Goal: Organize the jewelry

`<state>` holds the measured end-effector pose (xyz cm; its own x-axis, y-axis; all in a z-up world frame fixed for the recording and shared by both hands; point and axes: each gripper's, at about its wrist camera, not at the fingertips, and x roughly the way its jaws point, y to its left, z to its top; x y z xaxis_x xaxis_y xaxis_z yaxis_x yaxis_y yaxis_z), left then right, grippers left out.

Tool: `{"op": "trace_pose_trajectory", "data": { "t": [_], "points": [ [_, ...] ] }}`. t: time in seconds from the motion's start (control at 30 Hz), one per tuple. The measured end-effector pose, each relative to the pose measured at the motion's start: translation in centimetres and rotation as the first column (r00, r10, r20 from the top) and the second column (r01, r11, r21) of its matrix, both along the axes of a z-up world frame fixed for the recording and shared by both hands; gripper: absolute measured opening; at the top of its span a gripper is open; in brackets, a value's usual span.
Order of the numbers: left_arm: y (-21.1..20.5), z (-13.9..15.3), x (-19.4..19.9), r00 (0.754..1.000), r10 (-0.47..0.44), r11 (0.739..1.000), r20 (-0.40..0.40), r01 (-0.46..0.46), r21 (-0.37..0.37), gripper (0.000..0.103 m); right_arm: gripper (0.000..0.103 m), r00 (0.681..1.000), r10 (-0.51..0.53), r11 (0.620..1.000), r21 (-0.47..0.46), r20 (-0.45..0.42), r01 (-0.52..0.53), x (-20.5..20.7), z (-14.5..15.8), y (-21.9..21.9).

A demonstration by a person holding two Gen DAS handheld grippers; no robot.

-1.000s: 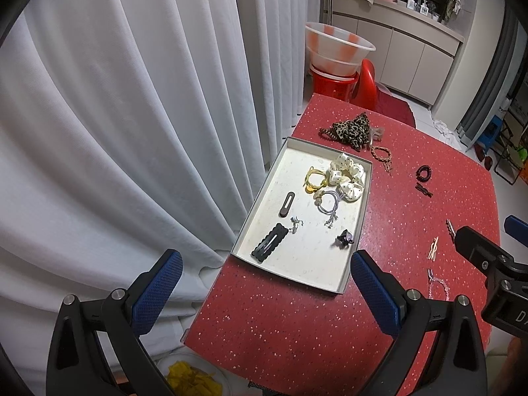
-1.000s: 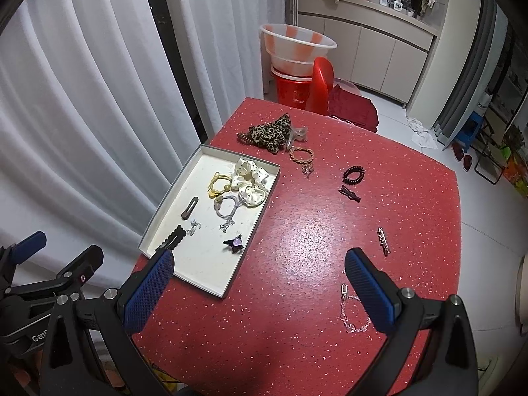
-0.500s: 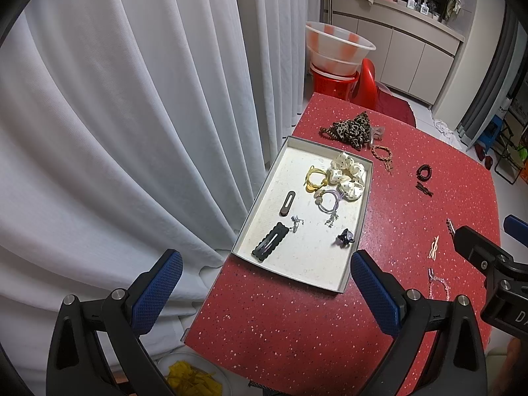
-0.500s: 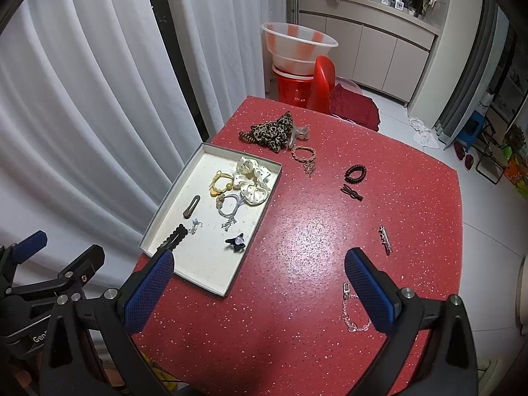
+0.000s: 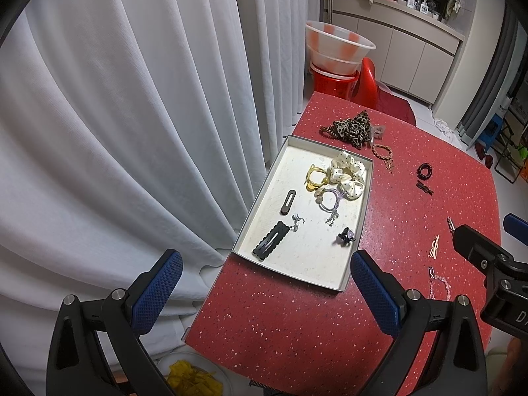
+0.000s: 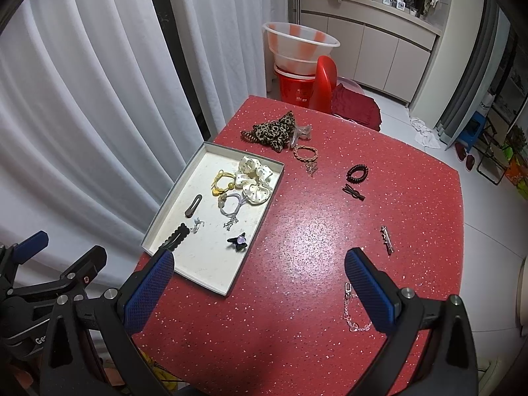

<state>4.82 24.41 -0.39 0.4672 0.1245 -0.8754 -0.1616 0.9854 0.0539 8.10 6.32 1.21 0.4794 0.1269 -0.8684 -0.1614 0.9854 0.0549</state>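
Left wrist view. Left gripper [image 5: 264, 283] held above the near edge of the red counter [image 5: 297, 323], jaws wide apart and empty. Grey tray [image 5: 343, 286] directly ahead, long axis running away from the jaws. Inside the tray, counted: one cream dotted scrunchie [image 5: 348, 175], one yellow hair tie [image 5: 315, 178], one lilac hair tie [image 5: 330, 199], one brown clip [image 5: 288, 202], one black scalloped clip [image 5: 271, 240], one small dark claw clip [image 5: 346, 235], two small silver pieces, too small to identify. Right of the tray, loose on the counter: pale hairpin [image 5: 435, 246] and clear bead chain [image 5: 440, 284], both near the right gripper's arm at the frame edge.

Right wrist view. Right gripper [image 6: 259, 288] likewise above the near counter edge, jaws wide apart, nothing between them. Bead chain [image 6: 351, 310] just beside the right-hand finger [image 6: 371, 292], long axis roughly along the viewing direction, clasp end farther away. Silver bar clip [image 6: 387, 239] beyond the chain, right of the tray. Farther out, right of the tray: one dark spiral tie [image 6: 357, 174], one dark bow clip [image 6: 353, 192], one braided bracelet [image 6: 305, 153]. Beyond the tray's far end: one leopard scrunchie [image 6: 274, 130], one clear claw clip [image 6: 302, 133].

Judgement: right gripper nearer the remaining loose pieces; bead chain likely the closest pick, tray lying to its left.
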Motion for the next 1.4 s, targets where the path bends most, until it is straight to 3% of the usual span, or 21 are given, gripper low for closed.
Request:
{"op": "trace_pose_trajectory", "data": {
  "t": [1.4],
  "points": [
    [0.13,-0.16,-0.32,1.000,0.000,1.000,0.000,0.000,0.002,0.102,0.103,1.000,-0.001,1.000,0.004,0.000,0.001,-0.09,-0.08,0.09]
  ]
}}
